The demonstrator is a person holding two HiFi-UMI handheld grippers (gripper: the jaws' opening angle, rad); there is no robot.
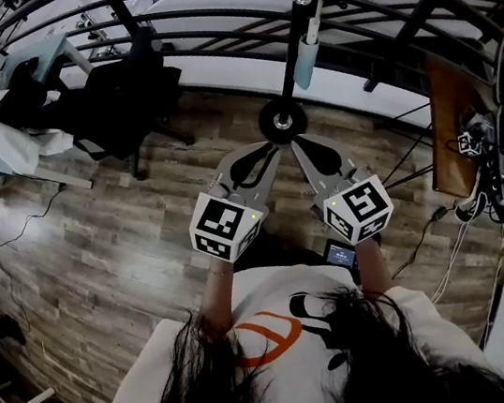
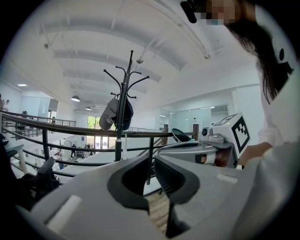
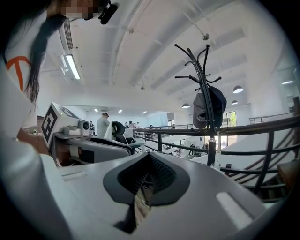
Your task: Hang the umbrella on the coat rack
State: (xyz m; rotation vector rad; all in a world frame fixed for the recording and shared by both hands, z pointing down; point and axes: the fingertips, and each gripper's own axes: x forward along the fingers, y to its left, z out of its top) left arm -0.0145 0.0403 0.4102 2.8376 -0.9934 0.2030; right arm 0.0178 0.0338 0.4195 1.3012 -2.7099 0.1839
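Wood-plank floor (image 1: 100, 258), black railing (image 3: 262, 125), coat rack (image 1: 282, 122) beside it

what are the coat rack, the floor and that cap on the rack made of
Coat rack: likely metal, painted black; thin curved hooks, slim pole.
Floor: wood or wood-look planks, grey-brown, matte; grain and seams show.
Cap: soft fabric, grey; it droops limply.

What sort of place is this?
Probably an upper-floor landing in an open-plan office or lab: a black metal railing overlooks a lower level, a desk and office chair stand beside it, and a coat rack stands on the wood-plank floor.
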